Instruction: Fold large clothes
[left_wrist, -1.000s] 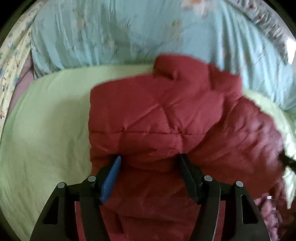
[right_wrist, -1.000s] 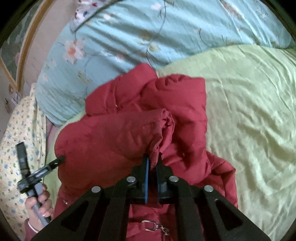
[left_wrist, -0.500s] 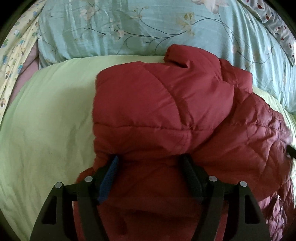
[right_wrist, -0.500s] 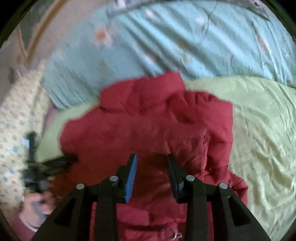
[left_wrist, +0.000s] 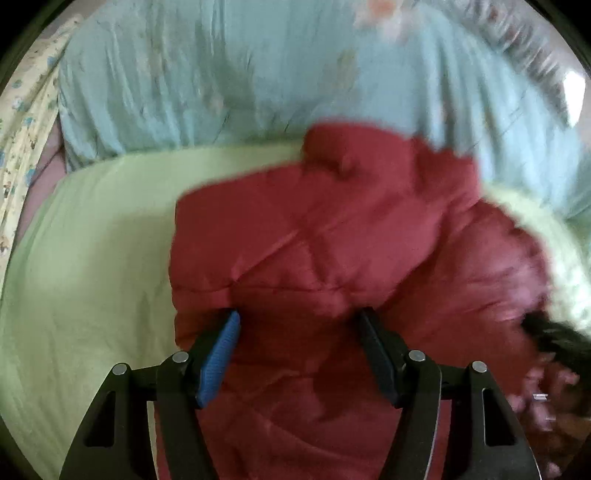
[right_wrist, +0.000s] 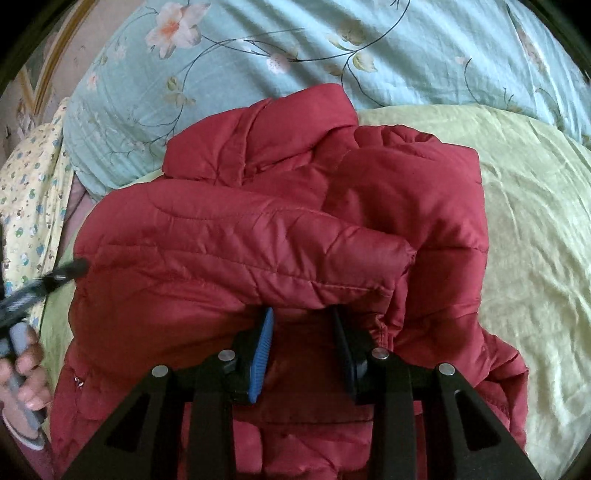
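Underneath, a green sheet (right_wrist: 524, 229) bears the red jacket (right_wrist: 258, 236); both hand-held grippers gape, left (left_wrist: 299, 321) closing, right (right_wrist: 301, 314).

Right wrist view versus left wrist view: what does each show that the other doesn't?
Only the right wrist view shows a hand gripping the other tool's handle at the left edge, and sharp pink flowers on the quilt. Only the left wrist view, blurred, shows a dark furry trim. Both show the puffy red quilted jacket on the pale green sheet before the light blue quilt.
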